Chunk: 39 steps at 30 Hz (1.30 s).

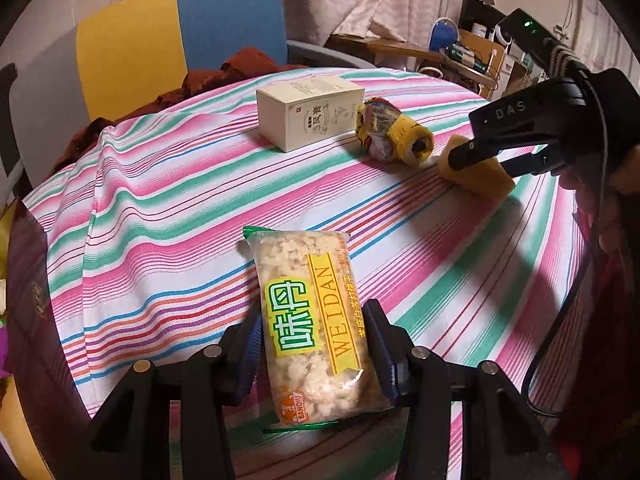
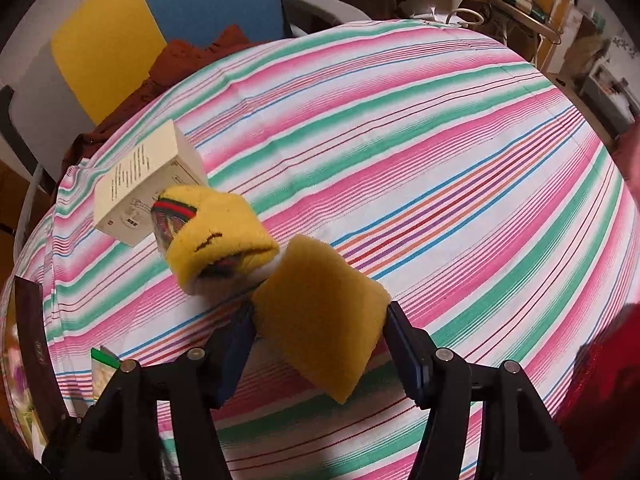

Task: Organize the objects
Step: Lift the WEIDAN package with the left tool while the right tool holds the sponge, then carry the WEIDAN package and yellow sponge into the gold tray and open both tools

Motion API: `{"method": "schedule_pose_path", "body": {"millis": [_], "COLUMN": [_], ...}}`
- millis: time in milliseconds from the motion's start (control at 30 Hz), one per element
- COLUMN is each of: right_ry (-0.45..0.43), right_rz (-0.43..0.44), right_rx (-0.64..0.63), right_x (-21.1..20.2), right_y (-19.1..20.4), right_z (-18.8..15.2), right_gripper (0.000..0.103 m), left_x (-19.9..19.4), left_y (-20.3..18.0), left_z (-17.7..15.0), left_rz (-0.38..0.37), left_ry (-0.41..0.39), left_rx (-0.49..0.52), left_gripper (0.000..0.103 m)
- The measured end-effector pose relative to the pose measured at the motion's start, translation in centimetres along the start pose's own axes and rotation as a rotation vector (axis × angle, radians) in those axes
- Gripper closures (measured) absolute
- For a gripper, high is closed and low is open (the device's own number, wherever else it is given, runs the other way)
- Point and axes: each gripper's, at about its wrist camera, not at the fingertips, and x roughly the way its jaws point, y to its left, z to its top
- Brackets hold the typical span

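Both tools are matte black plastic. The left gripper (image 1: pixel 316 344) has two angular arms, each with round silver screw heads on its knuckles, and dark blue pads line the inner faces of the jaws. The right gripper (image 2: pixel 320 340) is built the same way — silver screws behind the jaws, blue pads inside. From the left camera its body carries pale letters "DAS", a thin black cable trailing behind and a green light on top.
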Motion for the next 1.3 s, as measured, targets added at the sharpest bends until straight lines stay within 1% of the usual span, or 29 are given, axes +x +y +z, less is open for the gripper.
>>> {"method": "schedule_pose_path", "body": {"millis": [100,300,467,600,800,967,1300], "right_ry": [0.008,-0.009,-0.052,-0.100,-0.149,-0.172,-0.247], "right_rz": [-0.008,-0.005,-0.003,0.023,0.045,0.052,0.068], "right_rx": [-0.007,-0.002,0.008,0.013,0.000,0.002,-0.003], "right_x": [0.4,0.2,-0.3,-1.2,-2.0,-2.6,-4.4], "right_y": [0.4,0.5,0.6,0.5,1.2,0.9,0.9], "right_z": [0.1,0.3,0.7,0.6,0.8,0.7,0.3], "right_gripper": [0.039,0.041,0.041,0.041,0.041,0.041,0.041], "left_x": [0.0,-0.2,-0.8,-2.1,-5.6,-8.2,-12.7], "left_y": [0.1,0.1,0.5,0.8,1.4,2.6,5.2], "left_z": [-0.1,-0.3,-0.3,-0.7,-0.4,-0.3,-0.8], "left_rz": [-0.004,-0.003,0.000,0.009,0.035,0.065,0.160], "left_ry": [-0.011,-0.019,-0.003,-0.002,-0.072,-0.118,-0.201], "left_rx": [0.004,0.005,-0.027,-0.046,-0.060,-0.096,-0.153], "left_gripper": [0.055,0.056,0.057,0.057,0.057,0.057,0.057]}}
